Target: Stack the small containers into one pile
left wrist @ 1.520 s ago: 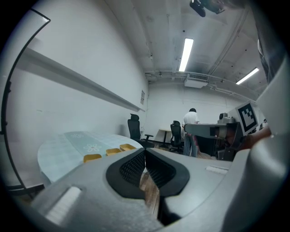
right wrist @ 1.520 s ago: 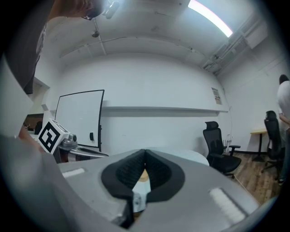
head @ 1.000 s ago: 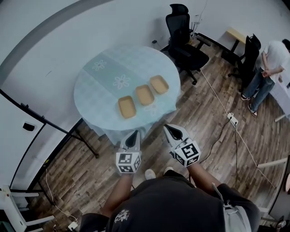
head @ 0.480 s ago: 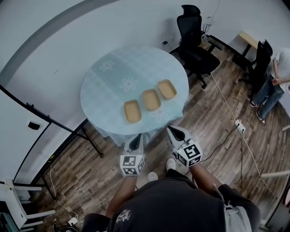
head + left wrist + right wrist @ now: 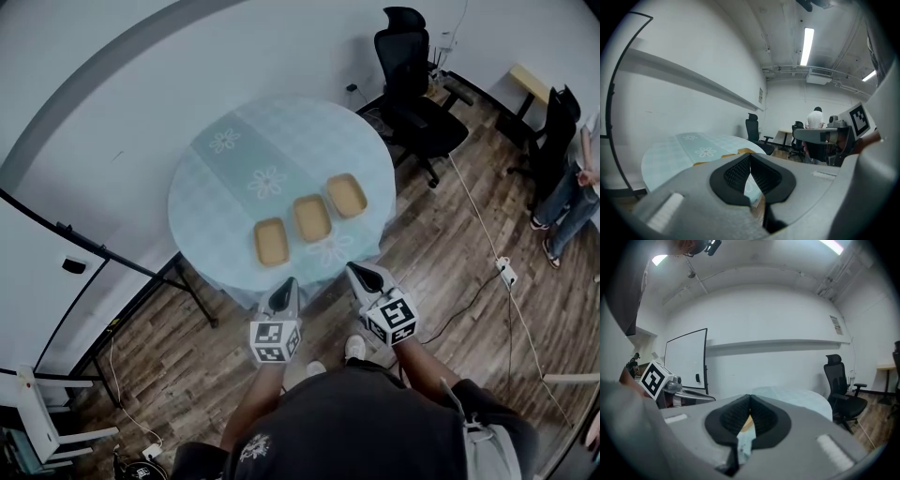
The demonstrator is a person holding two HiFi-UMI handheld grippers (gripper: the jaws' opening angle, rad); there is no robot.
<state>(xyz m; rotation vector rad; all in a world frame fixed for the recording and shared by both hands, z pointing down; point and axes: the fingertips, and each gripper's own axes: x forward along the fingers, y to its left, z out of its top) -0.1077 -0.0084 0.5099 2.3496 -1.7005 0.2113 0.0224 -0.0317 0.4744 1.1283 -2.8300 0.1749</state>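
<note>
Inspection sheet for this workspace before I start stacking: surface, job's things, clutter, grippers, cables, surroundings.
Surface: round table under a pale blue checked cloth with flower prints.
Job's things: near container, middle container, far container, tan, in a diagonal row, apart, none stacked.
Clutter: nothing seen.
Grippers: left gripper and right gripper both shut, empty, by the table's near edge, off the containers.
Cables: white cable across the wood floor to a power strip.
Surroundings: black office chair, whiteboard, a person standing at the right edge.
</note>
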